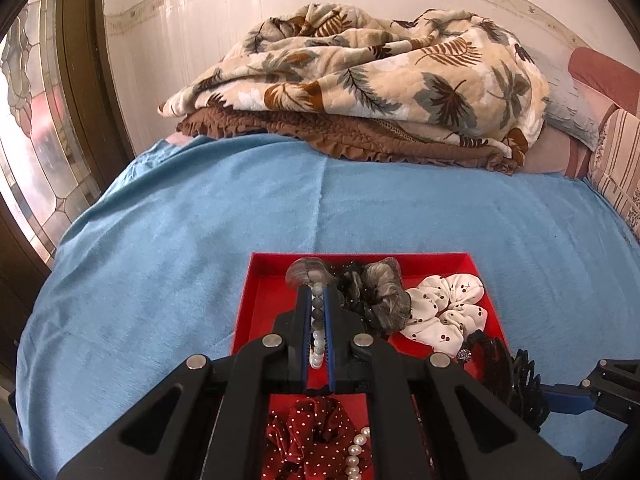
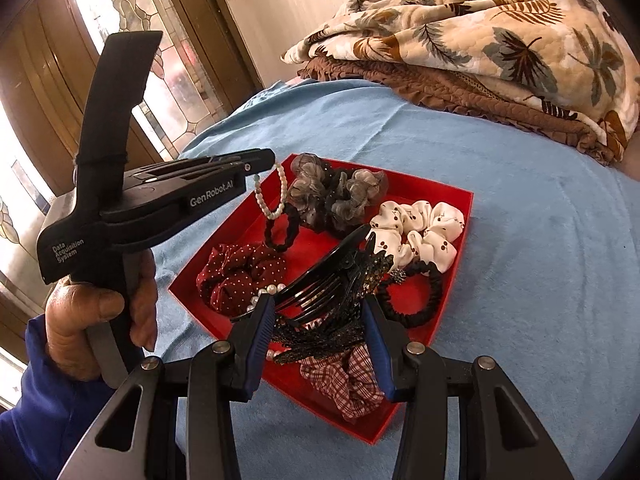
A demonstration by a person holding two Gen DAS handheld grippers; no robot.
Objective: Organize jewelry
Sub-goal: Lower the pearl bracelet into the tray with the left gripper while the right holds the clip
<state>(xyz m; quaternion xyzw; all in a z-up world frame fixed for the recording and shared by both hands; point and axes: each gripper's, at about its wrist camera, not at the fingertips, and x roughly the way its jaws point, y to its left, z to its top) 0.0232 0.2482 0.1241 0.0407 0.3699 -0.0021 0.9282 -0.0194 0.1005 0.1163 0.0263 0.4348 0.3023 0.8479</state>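
A red tray (image 1: 256,276) (image 2: 460,248) lies on the blue bed cover. It holds a grey scrunchie (image 1: 380,280) (image 2: 320,188), a white cherry scrunchie (image 1: 444,308) (image 2: 416,228), a dark red dotted scrunchie (image 1: 312,432) (image 2: 240,272), a checked scrunchie (image 2: 352,380) and black hair ties (image 2: 416,304). My left gripper (image 1: 318,292) (image 2: 272,160) is shut on a bead bracelet (image 1: 318,332) (image 2: 272,196), which hangs above the tray's left side. My right gripper (image 2: 320,312) holds a black hair claw clip (image 2: 324,292) (image 1: 516,384) between its fingers over the tray's near edge.
A leaf-print quilt (image 1: 360,72) (image 2: 500,40) lies folded on a brown ruffled blanket (image 1: 320,132) at the back of the bed. Pillows (image 1: 600,120) sit at the right. A stained-glass door (image 1: 36,120) stands at the left. A pearl strand (image 1: 356,456) lies in the tray.
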